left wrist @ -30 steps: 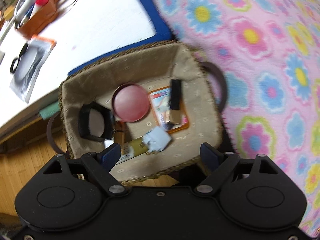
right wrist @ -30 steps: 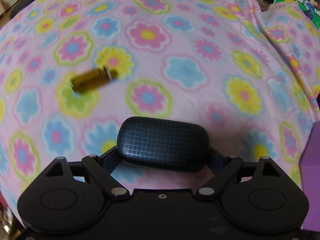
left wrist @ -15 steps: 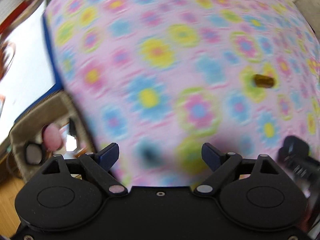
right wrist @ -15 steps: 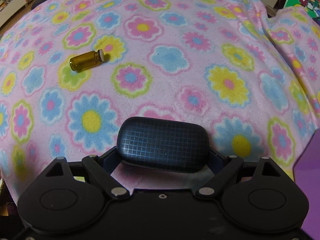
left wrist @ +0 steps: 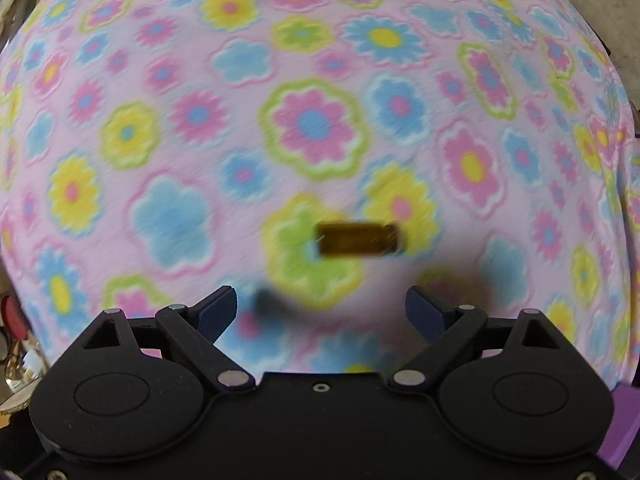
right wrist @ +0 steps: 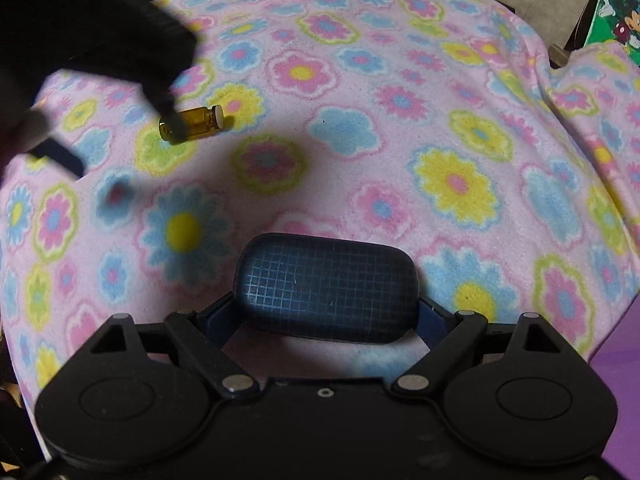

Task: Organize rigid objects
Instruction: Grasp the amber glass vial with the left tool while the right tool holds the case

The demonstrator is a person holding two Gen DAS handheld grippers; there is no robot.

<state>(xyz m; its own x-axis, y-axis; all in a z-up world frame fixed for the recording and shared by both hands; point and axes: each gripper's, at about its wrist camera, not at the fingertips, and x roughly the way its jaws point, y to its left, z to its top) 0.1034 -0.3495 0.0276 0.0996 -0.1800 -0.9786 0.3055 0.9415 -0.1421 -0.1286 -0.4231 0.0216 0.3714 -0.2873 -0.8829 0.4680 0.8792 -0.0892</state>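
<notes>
Hovering wide open over the amber vial [left wrist: 358, 240] are the left tongs [left wrist: 320, 312]; right tongs [right wrist: 326, 316] clamp a dark grid-patterned case [right wrist: 326, 286].

Both wrist views look down, close over the flowered blanket [left wrist: 320, 132], sharing the amber vial [right wrist: 192, 122].

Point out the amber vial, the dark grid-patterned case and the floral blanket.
amber vial [right wrist: 192, 123], right wrist view, on its brown glass body.
dark grid-patterned case [right wrist: 326, 286], right wrist view, on the middle of its gridded face.
floral blanket [right wrist: 456, 182], right wrist view, on a yellow flower right of centre.
</notes>
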